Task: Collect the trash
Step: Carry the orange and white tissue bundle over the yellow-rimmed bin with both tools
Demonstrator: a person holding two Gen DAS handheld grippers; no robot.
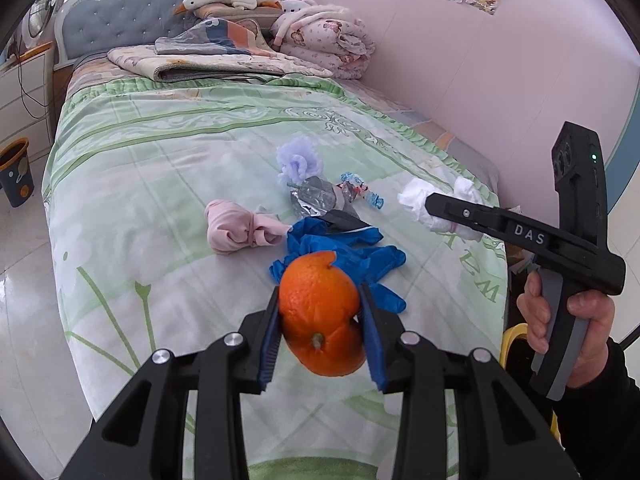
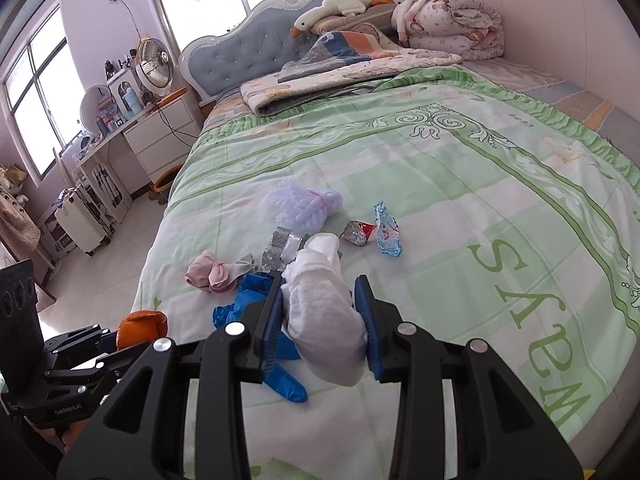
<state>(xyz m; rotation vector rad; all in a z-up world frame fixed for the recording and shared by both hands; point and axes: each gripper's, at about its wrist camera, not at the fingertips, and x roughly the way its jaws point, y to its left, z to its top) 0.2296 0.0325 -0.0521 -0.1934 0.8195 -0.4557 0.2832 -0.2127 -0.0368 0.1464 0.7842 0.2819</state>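
Left wrist view shows the left gripper with its blue pads pressed against both sides of an orange peel, held clear above the green bedspread. Right wrist view shows the right gripper partly closed and squeezing a crumpled white tissue, also lifted off the bed. So two pieces of trash are in hand, neither yet dropped anywhere. A dark bin with an orange rim stands on the floor beside the bed, well apart from both grippers, and looks the likely place for them. Much is left on the bedspread: blue gloves, a pink cloth bundle, a silver foil wrapper, a lilac foam net, a small red and silver wrapper and a clear blue wrapper. By my reckoning the job is at an early stage. Readable writing: "DAS" on the right gripper's body in the left wrist view, and large green letters on the bedspread, reading roughly "SAEM" upside down.
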